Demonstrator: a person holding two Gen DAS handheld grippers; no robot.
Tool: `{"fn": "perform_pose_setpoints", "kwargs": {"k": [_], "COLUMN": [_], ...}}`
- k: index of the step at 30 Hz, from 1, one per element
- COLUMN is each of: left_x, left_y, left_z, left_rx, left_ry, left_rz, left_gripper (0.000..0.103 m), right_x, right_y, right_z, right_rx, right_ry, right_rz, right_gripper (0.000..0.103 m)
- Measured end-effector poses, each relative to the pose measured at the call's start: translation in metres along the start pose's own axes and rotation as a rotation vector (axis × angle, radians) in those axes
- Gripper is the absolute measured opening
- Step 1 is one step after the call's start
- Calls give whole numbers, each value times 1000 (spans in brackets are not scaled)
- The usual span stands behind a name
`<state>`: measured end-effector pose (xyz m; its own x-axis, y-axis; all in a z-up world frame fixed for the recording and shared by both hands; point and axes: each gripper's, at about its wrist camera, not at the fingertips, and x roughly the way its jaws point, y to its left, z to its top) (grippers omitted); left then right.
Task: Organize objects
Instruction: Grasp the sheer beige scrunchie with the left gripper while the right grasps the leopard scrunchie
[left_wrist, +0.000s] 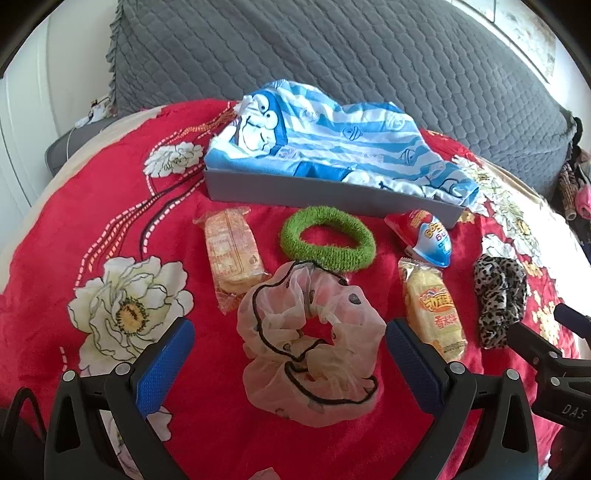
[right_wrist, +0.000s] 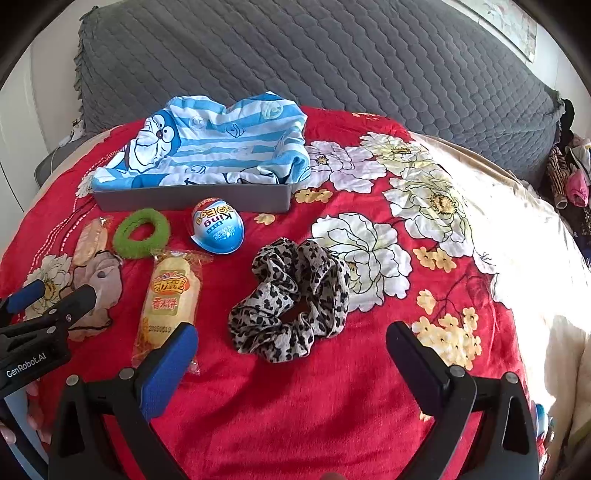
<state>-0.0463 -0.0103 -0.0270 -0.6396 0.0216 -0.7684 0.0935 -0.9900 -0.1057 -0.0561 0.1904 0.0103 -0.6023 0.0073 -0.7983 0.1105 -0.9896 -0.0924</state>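
Observation:
A sheer pink scrunchie (left_wrist: 310, 343) lies on the red blanket between the open fingers of my left gripper (left_wrist: 290, 339). Beyond it lie a green scrunchie (left_wrist: 327, 242), a wrapped biscuit pack (left_wrist: 232, 254), a yellow snack pack (left_wrist: 434, 314) and a toy egg (left_wrist: 428, 238). A leopard scrunchie (right_wrist: 291, 299) lies just ahead of my open right gripper (right_wrist: 291, 343); the left wrist view shows this leopard scrunchie (left_wrist: 498, 299) at the right. A grey tray (right_wrist: 192, 201) at the back holds a blue striped cartoon cloth (right_wrist: 207, 147).
A grey quilted cushion (right_wrist: 314, 55) rises behind the blanket. Bare red blanket (right_wrist: 295, 406) spreads in front of the right gripper, with pale bedding (right_wrist: 535, 258) at the right. Clothes (right_wrist: 569, 177) are heaped at the far right edge.

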Motion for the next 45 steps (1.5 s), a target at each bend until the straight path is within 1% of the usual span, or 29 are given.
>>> {"fn": "perform_pose_setpoints", "kwargs": {"k": [9,19,27,30,33,38,45], "left_x": [17,30,34,37,39,43,48], "left_y": [-5,3,-3,-4,-5,-8,-10], "left_z": [-3,-6,-8,-9,-8,-8,-7], "left_rx": [-1,-39,-7,-3,0,5,5], "left_ry": [20,54,50,56,60,58,62], "left_rz": [1,-15,-17,-22,-28,-26,-28], "left_gripper": [103,103,103,103,103,103,103], "right_x": [18,34,52,59,65,67,72], "right_y": [-3,-4,-15,-19,-18,-12,-11], "right_z": [3,6,12,10,8,11,17], "right_rx": [12,22,56,75,63,36,36], "right_ry": [20,43,61,76,89,79,80], "right_rz": [10,4,-23,-13,-18,-15,-1], "right_gripper": [103,103,102,102,102,102,95]}}
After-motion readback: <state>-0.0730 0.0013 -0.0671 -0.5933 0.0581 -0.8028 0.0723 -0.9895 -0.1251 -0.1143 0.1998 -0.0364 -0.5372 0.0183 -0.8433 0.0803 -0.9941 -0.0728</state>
